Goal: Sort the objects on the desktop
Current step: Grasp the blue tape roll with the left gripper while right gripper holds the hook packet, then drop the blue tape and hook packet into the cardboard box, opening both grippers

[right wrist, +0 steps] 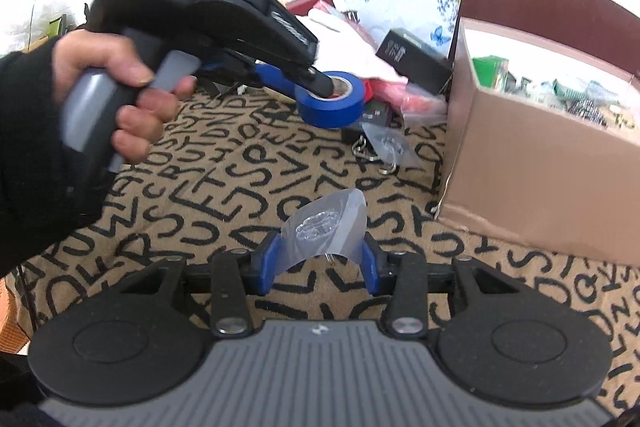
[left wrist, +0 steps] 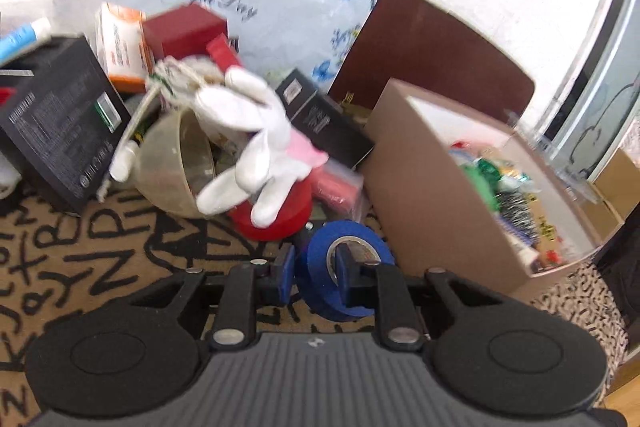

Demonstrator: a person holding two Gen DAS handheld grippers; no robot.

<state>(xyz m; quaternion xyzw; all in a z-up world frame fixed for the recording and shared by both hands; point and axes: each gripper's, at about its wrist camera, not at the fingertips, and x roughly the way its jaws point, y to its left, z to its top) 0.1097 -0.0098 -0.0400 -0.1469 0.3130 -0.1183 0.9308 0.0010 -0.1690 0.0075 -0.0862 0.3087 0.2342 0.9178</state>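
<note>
Two grips at once: my left gripper [left wrist: 312,277] pinches the blue tape roll's [left wrist: 344,267] wall, one finger inside its core, low centre of frame. Next I carry it right, over the cardboard box [left wrist: 448,211]. Only the right wrist view shows my right gripper [right wrist: 318,267], jaws part-closed on a clear plastic packet [right wrist: 326,227], its contents too blurred to name.

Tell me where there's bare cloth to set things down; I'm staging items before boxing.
Free: the lettered cloth between the blue tape roll, the cardboard box and the right gripper. Crowded: the heap behind the tape, around the white plush.
</note>
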